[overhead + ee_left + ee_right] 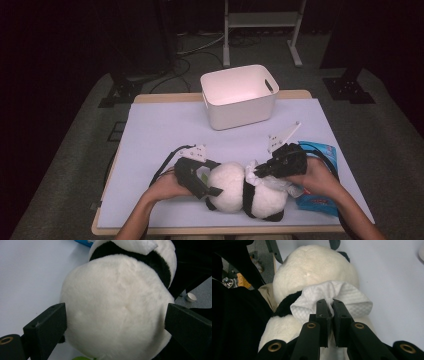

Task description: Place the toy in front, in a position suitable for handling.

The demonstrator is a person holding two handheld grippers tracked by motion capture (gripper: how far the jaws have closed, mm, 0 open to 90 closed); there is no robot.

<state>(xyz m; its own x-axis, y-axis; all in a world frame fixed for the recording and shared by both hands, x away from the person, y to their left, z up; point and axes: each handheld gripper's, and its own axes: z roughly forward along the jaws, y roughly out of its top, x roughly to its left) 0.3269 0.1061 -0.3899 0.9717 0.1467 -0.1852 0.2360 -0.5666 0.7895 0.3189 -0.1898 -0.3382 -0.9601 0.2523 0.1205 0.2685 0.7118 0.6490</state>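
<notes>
White bin (240, 95) with cut-out handles, upright, at the far middle of the surface (160, 130), which has a pale lavender top and a wooden edge. Blue wipes packet (320, 197) lies flat near the right front edge. Grey carpet floor (395, 150) around. White metal frame legs (262, 22) stand behind, well apart from the bin. Black cables (185, 62) lie on the floor at far left.

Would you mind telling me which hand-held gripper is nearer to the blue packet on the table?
Right. The right hand-held gripper, pinching a white wipe on the plush panda, sits beside the blue packet; the left hand-held gripper clasps the panda's far end.
</notes>
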